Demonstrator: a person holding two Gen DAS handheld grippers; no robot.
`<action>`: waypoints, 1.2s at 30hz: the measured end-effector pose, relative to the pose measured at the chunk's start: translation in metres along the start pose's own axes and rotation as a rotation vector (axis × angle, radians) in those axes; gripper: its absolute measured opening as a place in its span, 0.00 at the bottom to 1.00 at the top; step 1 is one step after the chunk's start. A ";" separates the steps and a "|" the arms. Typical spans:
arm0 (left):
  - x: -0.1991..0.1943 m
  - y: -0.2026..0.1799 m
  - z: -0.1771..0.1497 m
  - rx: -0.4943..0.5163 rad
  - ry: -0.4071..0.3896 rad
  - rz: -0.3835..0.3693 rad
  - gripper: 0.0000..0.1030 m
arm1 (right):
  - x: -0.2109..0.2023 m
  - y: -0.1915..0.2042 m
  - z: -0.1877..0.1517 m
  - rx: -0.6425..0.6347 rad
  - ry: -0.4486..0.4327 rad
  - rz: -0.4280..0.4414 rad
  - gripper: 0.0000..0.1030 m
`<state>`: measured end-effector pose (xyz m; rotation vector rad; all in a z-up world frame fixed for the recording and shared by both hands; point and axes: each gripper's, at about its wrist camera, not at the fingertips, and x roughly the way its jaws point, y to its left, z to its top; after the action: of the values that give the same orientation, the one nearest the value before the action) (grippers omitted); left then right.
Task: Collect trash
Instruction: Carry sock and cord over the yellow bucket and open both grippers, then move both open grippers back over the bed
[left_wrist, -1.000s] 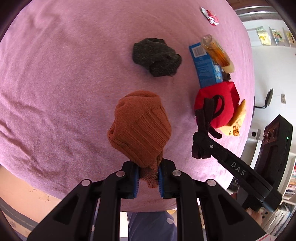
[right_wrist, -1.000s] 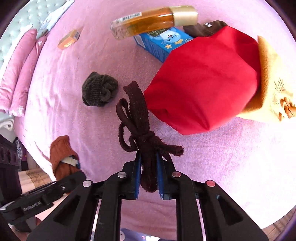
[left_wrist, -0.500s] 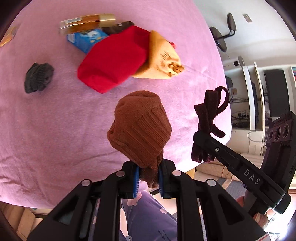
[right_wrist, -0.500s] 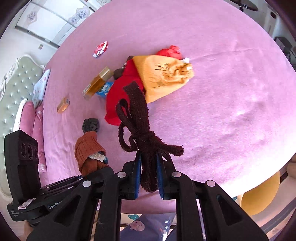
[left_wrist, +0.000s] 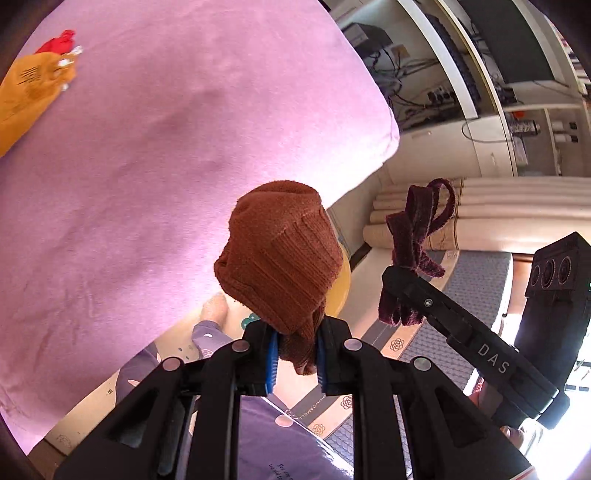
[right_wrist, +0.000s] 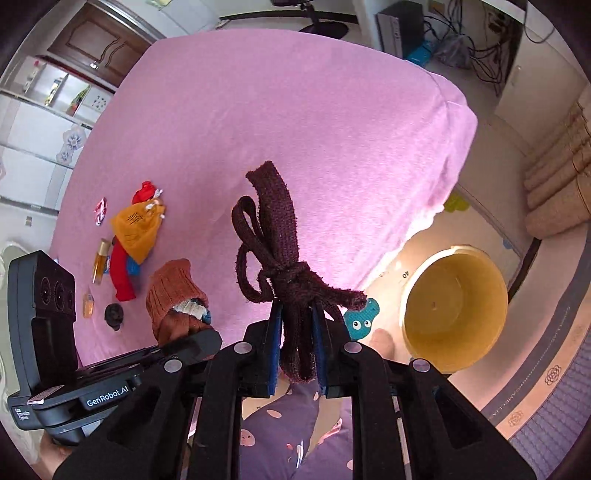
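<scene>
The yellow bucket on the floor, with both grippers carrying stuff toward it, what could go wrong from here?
1. The left gripper pinches only the tail of the rust-brown sock; its bulk overhangs and could slip out.
2. The right gripper is not yet over the yellow bucket, so the knotted maroon strip released now would likely land on the floor.
3. The loose loops might snag a finger at release.

Rust-brown ribbed sock (left_wrist: 280, 258), dark maroon knotted strap (right_wrist: 280, 254), pink bedspread (right_wrist: 295, 129), yellow bucket (right_wrist: 456, 308), orange pouch (right_wrist: 136, 229)
</scene>
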<state>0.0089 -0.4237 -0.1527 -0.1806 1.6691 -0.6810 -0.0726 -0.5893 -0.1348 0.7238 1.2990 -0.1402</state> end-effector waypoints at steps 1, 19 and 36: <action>0.012 -0.015 -0.001 0.024 0.022 0.005 0.16 | -0.003 -0.015 -0.002 0.024 -0.003 -0.007 0.15; 0.156 -0.154 -0.033 0.327 0.309 0.043 0.17 | -0.041 -0.192 -0.055 0.374 -0.057 -0.014 0.19; 0.178 -0.163 -0.036 0.328 0.362 0.101 0.71 | -0.056 -0.237 -0.071 0.469 -0.072 -0.035 0.33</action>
<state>-0.1060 -0.6300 -0.2158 0.2748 1.8627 -0.9393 -0.2618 -0.7499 -0.1860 1.0827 1.2204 -0.5064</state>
